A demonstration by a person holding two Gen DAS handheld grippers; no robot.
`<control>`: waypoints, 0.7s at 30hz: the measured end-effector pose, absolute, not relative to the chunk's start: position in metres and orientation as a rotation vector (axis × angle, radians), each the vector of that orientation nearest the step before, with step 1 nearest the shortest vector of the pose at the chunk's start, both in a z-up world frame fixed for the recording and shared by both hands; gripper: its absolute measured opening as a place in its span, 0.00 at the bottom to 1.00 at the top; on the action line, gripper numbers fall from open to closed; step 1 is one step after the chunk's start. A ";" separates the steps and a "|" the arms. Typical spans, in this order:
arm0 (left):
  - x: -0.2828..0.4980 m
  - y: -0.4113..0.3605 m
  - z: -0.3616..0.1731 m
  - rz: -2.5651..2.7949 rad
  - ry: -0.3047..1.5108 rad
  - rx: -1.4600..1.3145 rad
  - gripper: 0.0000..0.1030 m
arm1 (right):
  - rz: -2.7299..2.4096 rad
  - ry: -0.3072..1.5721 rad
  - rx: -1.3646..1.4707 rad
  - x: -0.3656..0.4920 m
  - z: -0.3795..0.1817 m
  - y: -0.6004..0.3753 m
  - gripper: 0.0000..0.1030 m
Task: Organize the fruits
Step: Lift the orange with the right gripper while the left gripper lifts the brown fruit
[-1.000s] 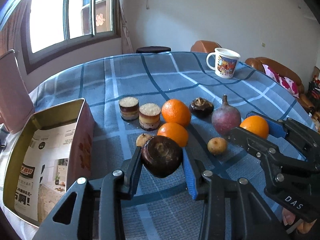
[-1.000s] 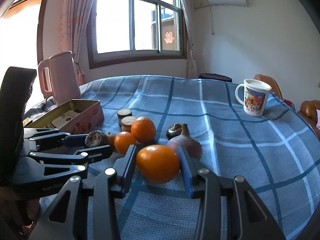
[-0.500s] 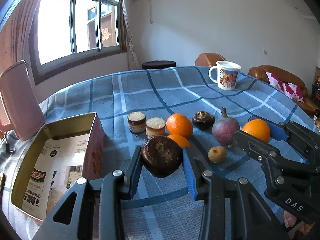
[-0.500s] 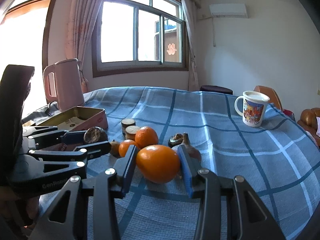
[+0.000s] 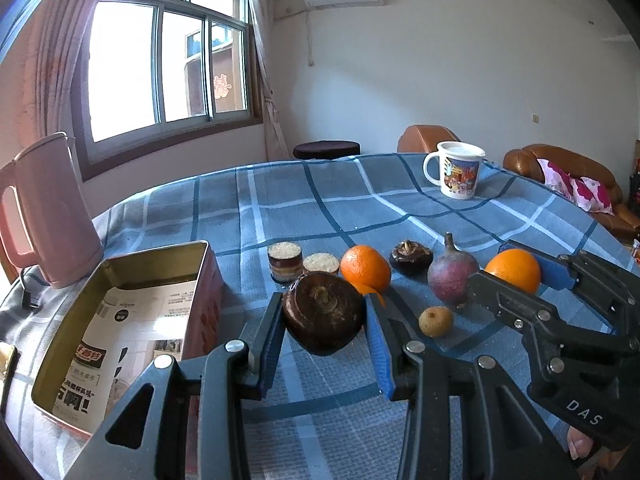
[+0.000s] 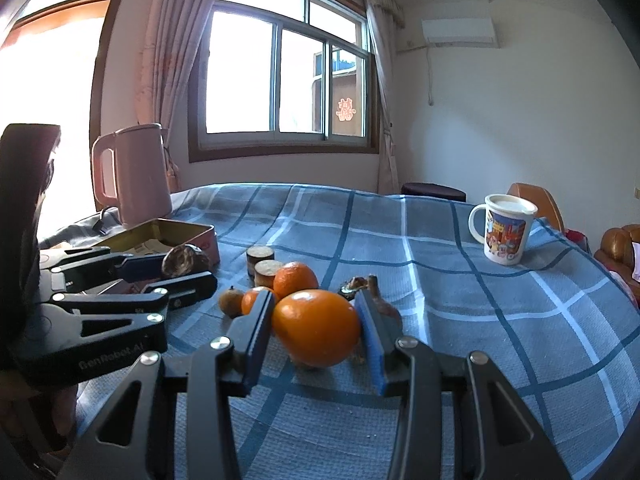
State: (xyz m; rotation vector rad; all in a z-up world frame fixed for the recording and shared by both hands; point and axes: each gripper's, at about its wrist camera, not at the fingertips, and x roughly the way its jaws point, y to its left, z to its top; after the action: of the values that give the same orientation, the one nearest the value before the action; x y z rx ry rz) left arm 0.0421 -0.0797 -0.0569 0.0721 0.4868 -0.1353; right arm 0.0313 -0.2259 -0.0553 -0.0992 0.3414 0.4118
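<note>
The left gripper [image 5: 323, 316] clamps a dark brown fruit [image 5: 323, 312] beside an open tin [image 5: 120, 320] lined with printed paper; the right gripper [image 6: 316, 330] clamps an orange [image 6: 316, 330] above the checked tablecloth [image 6: 460, 300], a mug [image 6: 504, 228] beyond.

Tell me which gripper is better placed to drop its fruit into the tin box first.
Left. The left gripper holds the dark brown fruit right beside the open tin box. The right gripper, holding the orange, sits farther away, with the left one between.
</note>
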 end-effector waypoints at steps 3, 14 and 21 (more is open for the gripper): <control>0.041 -0.081 -0.057 -0.130 0.478 0.074 0.40 | 0.412 0.331 -0.102 0.030 -0.055 -0.226 0.43; 0.033 -0.080 -0.053 -0.111 0.426 0.075 0.40 | 0.417 0.292 -0.110 0.023 -0.054 -0.226 0.43; 0.028 -0.079 -0.052 -0.105 0.395 0.073 0.40 | 0.420 0.269 -0.114 0.019 -0.054 -0.227 0.43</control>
State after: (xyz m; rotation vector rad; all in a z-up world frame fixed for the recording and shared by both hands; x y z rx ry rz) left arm 0.0284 -0.0794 -0.0517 0.0727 0.3951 -0.1050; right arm 0.0189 -0.2271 -0.0543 -0.1140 0.2687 0.4201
